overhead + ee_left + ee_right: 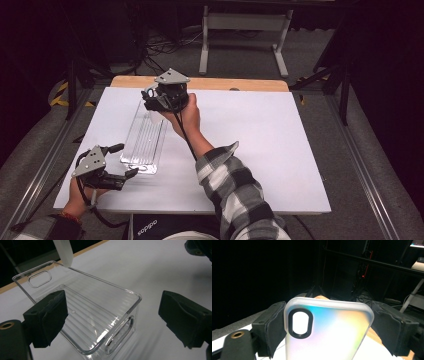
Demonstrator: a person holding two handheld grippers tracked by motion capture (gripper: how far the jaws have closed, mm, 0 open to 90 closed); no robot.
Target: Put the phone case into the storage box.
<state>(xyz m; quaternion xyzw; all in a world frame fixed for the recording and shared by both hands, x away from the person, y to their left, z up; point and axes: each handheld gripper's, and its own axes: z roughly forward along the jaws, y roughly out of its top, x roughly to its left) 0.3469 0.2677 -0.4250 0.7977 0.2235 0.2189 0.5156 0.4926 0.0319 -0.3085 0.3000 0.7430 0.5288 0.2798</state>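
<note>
At the upper middle of the high view, the person's right hand holds the right gripper (150,102) above the far end of a clear plastic bin (145,140) that lies lengthwise on the white table (260,150), left of centre. In the right gripper view its two jaws pinch a phone case (329,332) by the long edges; the case stands upright in the lower middle of that frame, frosted white with a rainbow sheen and a black-rimmed camera cutout at its upper left. In the left gripper view the bottom end of the case (63,251) hangs at the top left, over the bin's far rim.

The left gripper (127,161) sits at the lower left of the high view, just beside the near end of the bin, its jaws spread wide and holding nothing. In its own view the ribbed bin (82,312) lies between and beyond the two black jaws, a handle slot at each end. A checked sleeve (235,195) comes in from the bottom edge.
</note>
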